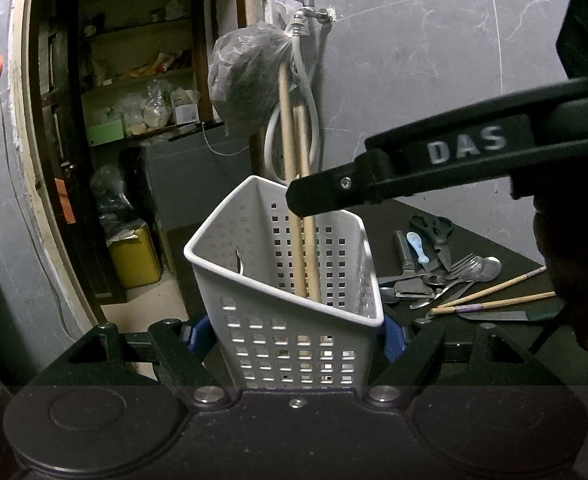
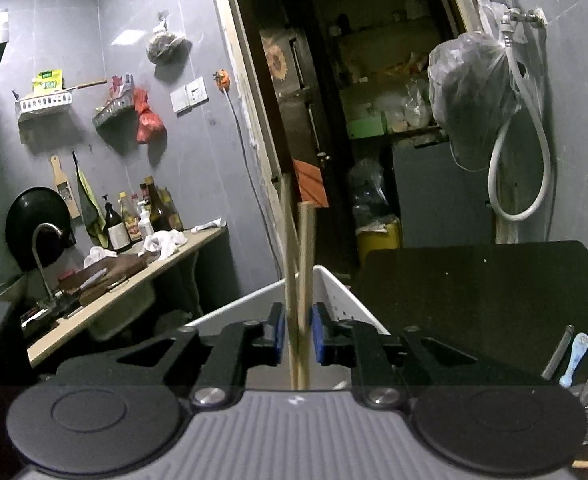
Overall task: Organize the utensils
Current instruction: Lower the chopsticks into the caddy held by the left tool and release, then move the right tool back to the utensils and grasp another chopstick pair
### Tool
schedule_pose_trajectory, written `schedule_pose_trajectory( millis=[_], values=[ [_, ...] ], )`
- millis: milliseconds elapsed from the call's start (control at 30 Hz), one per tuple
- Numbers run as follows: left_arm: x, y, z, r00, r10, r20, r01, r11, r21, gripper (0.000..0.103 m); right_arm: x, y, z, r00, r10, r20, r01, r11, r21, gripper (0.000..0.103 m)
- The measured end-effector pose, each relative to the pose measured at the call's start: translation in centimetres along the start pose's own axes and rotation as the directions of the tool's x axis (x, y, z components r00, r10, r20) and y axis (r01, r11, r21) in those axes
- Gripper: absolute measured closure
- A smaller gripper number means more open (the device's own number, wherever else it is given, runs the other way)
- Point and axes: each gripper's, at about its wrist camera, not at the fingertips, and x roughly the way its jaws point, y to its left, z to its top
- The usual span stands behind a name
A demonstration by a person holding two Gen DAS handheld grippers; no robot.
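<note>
A white perforated utensil basket (image 1: 294,320) stands on the black table (image 1: 378,224), tilted, held between the blue pads of my left gripper (image 1: 294,338), which is shut on it. Two wooden chopsticks (image 1: 306,248) stand upright inside it. My right gripper (image 2: 297,338) hovers above the basket (image 2: 342,300); the chopsticks (image 2: 300,280) pass between its blue pads, which stand slightly apart from them. Its black finger (image 1: 326,196) shows over the basket in the left wrist view. A pile of spoons and forks (image 1: 454,276), scissors (image 1: 434,236) and two more chopsticks (image 1: 494,300) lie to the right.
A knife (image 1: 498,316) lies near the table's front right. A tap with a hose and a hanging plastic bag (image 1: 245,80) are on the wall behind. An open doorway with shelves (image 1: 141,92) is at the left. A counter with bottles (image 2: 141,220) and a sink shows in the right wrist view.
</note>
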Motion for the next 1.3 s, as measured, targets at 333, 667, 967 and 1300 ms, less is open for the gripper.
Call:
schedule_pose_trajectory(
  millis=[333, 667, 967, 1300],
  values=[
    [0.2, -0.2, 0.2, 1.000, 0.011, -0.012, -0.011, 1.000, -0.002, 0.023, -4.7, -1.6, -0.6, 0.996, -0.090, 0.021, 0.090, 0.996, -0.003, 0.004],
    [0.1, -0.7, 0.4, 0.998, 0.054, -0.030, -0.055, 0.998, -0.022, 0.023, -8.5, -9.0, -4.6, 0.906, -0.381, -0.184, 0.387, 0.922, -0.006, 0.001],
    [0.1, -1.6, 0.6, 0.994, 0.104, -0.044, -0.106, 0.993, -0.044, 0.023, -6.2, -17.9, -5.4, 0.849, -0.349, -0.397, 0.344, 0.935, -0.087, 0.000],
    [0.2, -2.2, 0.5, 0.990, 0.138, -0.040, -0.141, 0.988, -0.061, 0.023, -3.1, -20.6, -6.4, 0.787, -0.308, -0.535, 0.257, 0.951, -0.169, 0.000]
  ],
)
